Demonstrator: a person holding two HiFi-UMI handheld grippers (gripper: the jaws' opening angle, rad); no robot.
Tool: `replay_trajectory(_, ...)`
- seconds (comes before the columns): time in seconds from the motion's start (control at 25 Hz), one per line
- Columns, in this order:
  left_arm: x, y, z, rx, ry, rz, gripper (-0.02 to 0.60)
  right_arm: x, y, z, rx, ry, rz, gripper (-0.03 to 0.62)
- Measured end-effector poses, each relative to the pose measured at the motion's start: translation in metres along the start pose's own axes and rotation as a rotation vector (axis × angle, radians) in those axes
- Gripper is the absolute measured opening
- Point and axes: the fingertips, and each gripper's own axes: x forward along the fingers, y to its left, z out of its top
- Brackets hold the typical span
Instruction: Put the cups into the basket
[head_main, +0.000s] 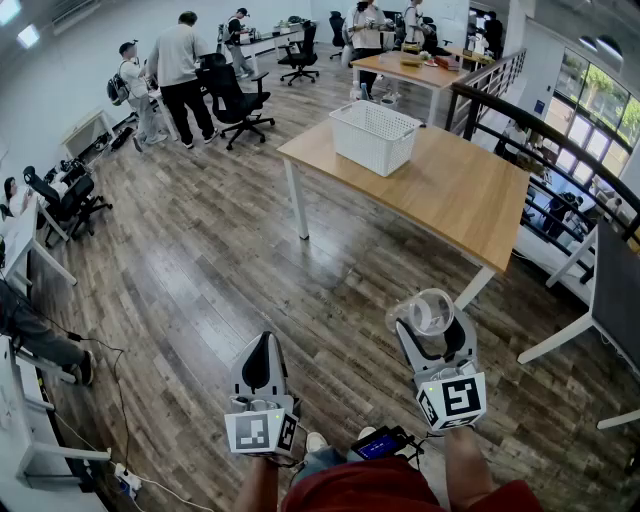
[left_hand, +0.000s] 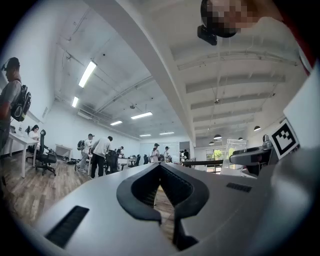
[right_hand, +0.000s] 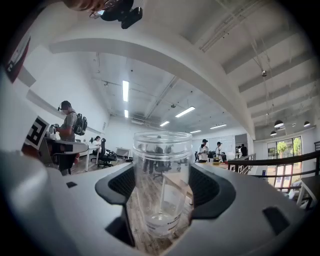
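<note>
The main risk is the clear cup (head_main: 427, 310) slipping. The right tongs (right_hand: 162, 192) are closed on its smooth wall low down, holding it upright in the air over the wood floor (head_main: 200, 260), well short of the desk (head_main: 470, 200). A slick, thin plastic wall held only by side pressure could probably squirm out if jolted or tilted during the carry, or buckle under a harder squeeze. The left tongs (left_hand: 159, 167) are closed on nothing, so they give no support. The white basket (head_main: 365, 150) stands by the far left corner of the desk, so from the near edge the reach is long. A low approach could knock the cup against the basket's rim, and letting go too soon would drop it on the desk. The floor along the desk's left edge looks open. A railing (head_main: 520, 120) crowds the right edge, and an office chair (head_main: 238, 100) and standing people are beyond the far left corner.
</note>
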Motion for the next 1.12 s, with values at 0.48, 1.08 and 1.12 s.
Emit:
replay_trajectory(0.48, 0.013, -0.020, 0.002, 0.015, -0.027, 0.010, 0.000, 0.004, -0.021, -0.006, 0.013, -0.015, 0.016, 0.328)
replay_trajectory(1.08, 0.043, -0.067, -0.006, 0.007, -0.011, 0.017, 0.000, -0.002, -0.069, -0.016, 0.042, -0.029, 0.035, 0.328)
replay_trajectory(1.12, 0.045, -0.069, -0.006, 0.007, -0.012, 0.016, 0.000, -0.002, -0.071, -0.017, 0.044, -0.028, 0.034, 0.328)
